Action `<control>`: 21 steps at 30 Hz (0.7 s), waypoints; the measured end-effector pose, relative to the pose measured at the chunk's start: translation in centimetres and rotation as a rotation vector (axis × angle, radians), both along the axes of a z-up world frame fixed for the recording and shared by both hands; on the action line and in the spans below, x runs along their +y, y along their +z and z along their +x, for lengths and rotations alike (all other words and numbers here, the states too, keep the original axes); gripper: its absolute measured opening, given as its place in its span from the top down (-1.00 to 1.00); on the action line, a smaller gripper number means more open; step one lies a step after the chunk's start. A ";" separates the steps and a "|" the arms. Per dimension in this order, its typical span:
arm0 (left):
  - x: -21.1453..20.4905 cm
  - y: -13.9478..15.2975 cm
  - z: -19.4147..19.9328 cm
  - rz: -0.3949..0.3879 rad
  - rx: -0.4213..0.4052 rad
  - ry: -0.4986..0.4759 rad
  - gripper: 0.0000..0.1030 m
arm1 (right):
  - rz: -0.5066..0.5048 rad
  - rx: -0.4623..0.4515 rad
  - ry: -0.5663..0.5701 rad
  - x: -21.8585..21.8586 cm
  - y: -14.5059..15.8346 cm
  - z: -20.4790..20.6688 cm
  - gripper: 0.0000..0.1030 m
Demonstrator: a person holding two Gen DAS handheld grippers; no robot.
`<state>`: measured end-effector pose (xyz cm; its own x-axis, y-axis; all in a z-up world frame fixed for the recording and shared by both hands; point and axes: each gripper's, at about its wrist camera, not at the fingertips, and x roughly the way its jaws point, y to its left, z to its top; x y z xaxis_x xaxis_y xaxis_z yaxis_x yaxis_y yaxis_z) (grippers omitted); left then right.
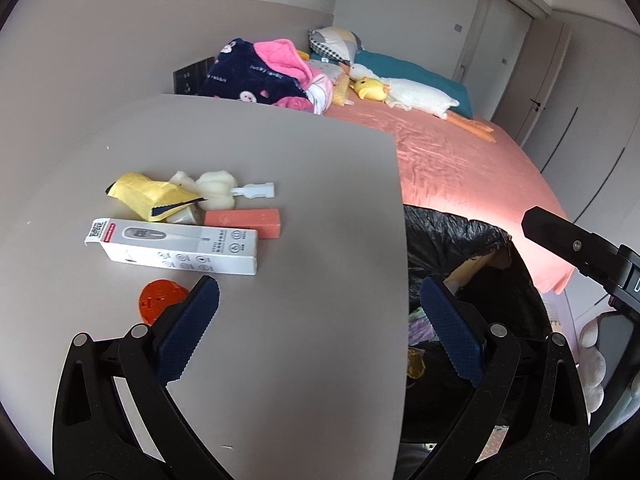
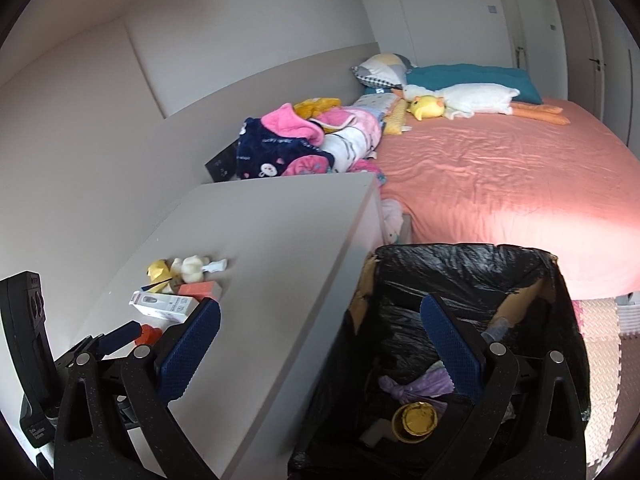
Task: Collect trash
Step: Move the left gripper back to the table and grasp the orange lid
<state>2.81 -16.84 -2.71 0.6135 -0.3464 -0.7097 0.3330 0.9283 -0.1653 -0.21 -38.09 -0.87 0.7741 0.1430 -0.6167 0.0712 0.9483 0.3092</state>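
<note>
Trash lies on the grey bedside table point(image 1: 280, 168): a yellow wrapper point(image 1: 144, 196), cotton balls point(image 1: 214, 188), a white plastic piece point(image 1: 256, 191), a pink box point(image 1: 244, 222), a white thermometer box point(image 1: 172, 246) and an orange round lid point(image 1: 158, 300). My left gripper point(image 1: 320, 300) is open and holds nothing, just right of the lid at the table's near edge. My right gripper point(image 2: 320, 316) is open and holds nothing, its right finger above the black-lined trash bin point(image 2: 460, 264). Inside the bin lie a gold lid point(image 2: 414, 420) and purple crumpled material point(image 2: 416, 388).
A bed with a pink sheet point(image 2: 500, 184) runs behind the bin, carrying piled blankets point(image 2: 312, 144), pillows and plush toys point(image 2: 460, 98). A wall stands left of the table. Foam floor mats point(image 2: 600, 340) lie right of the bin. Closet doors line the far right.
</note>
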 end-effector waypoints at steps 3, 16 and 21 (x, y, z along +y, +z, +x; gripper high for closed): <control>1.0 -0.3 0.0 0.025 -0.005 0.029 -0.88 | 0.001 0.000 0.025 1.1 -0.3 0.6 -0.94; 6.0 -2.7 1.5 0.122 0.040 0.191 -0.81 | -0.004 -0.001 0.149 5.0 -1.1 2.3 -0.94; 6.8 -4.1 2.8 0.109 0.113 0.208 -0.21 | -0.002 0.009 0.167 5.5 -1.5 2.8 -0.94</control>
<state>5.59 -10.06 -6.84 0.5781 -0.1390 -0.8041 0.1183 0.9893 -0.0859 2.62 -32.55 -2.35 0.7338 0.2682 -0.6242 -0.0847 0.9477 0.3077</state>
